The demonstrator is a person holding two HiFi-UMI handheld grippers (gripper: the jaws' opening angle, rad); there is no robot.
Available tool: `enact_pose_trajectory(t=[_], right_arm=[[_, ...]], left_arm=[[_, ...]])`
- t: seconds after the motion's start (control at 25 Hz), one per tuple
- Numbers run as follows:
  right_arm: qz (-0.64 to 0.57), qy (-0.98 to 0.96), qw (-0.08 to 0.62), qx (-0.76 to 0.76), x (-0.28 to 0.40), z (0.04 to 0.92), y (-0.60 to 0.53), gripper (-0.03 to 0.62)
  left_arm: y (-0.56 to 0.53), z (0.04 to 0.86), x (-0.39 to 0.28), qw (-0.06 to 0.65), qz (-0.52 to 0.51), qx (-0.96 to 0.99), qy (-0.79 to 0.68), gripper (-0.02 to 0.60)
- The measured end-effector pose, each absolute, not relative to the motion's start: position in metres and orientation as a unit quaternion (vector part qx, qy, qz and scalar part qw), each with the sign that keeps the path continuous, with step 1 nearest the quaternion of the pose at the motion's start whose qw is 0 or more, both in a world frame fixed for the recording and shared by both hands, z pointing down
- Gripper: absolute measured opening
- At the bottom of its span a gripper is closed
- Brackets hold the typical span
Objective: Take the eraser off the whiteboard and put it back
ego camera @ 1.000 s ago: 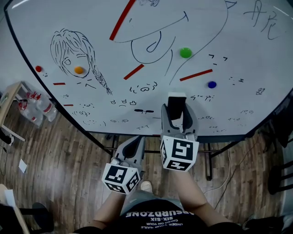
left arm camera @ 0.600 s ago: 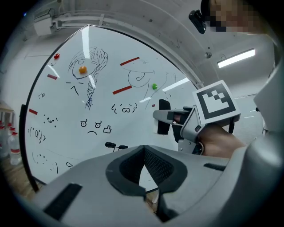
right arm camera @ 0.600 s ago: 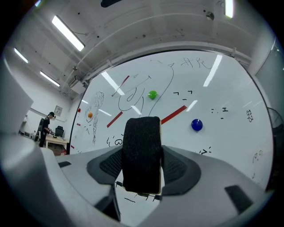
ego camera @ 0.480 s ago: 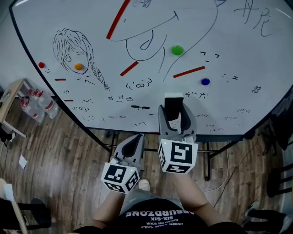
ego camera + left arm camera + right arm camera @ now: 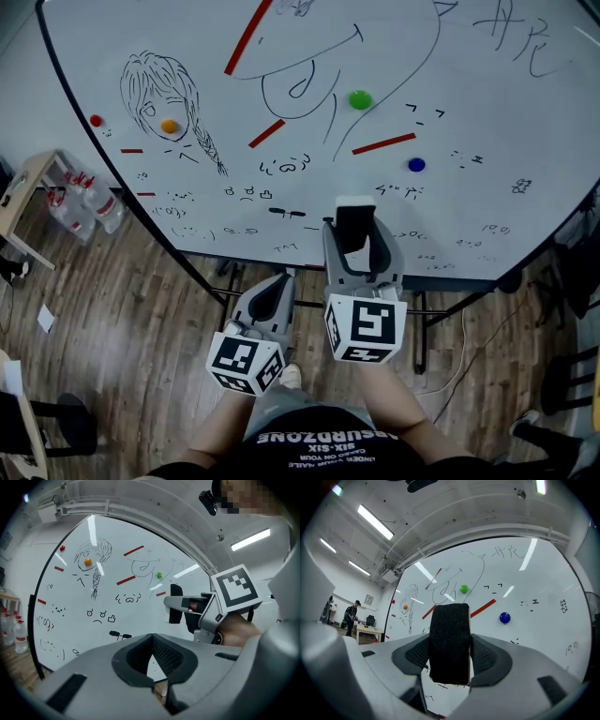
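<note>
My right gripper (image 5: 359, 236) is shut on the eraser (image 5: 354, 208), a block with black felt (image 5: 449, 634) and a white back. The eraser stands upright between the pads (image 5: 487, 654), in front of the lower part of the whiteboard (image 5: 487, 112). The left gripper view shows it (image 5: 176, 603) from the side, a short way off the board. My left gripper (image 5: 274, 286) hangs lower and to the left, below the board's bottom edge. Its jaws meet at the tips (image 5: 151, 638) with nothing between them.
The board carries black doodles, red strips (image 5: 382, 143) and round magnets: green (image 5: 360, 99), blue (image 5: 416, 165), orange (image 5: 169, 126), red (image 5: 96, 121). Water bottles (image 5: 82, 208) and a wooden table (image 5: 21, 199) stand at the left. The board's stand legs (image 5: 424, 328) are on the wood floor.
Both grippers have drifted a little back toward me from the board. The eraser stays gripped in the right one and the left stays shut.
</note>
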State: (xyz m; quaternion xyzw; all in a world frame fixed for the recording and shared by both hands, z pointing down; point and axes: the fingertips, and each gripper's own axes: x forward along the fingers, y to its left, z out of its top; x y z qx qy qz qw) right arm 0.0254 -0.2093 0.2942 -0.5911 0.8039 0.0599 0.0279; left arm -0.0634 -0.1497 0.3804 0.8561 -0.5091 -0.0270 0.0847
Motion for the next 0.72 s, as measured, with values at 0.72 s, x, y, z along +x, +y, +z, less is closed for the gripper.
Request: enact_pose_trajectory(t=[0.72], right_arm=[[0.042, 0.832, 0.027, -0.553, 0.032, 0.312, -0.177, 0.247]], left_arm=[[-0.127, 0.371, -0.056, 0.080, -0.032, 0.839, -0.538, 0.006]])
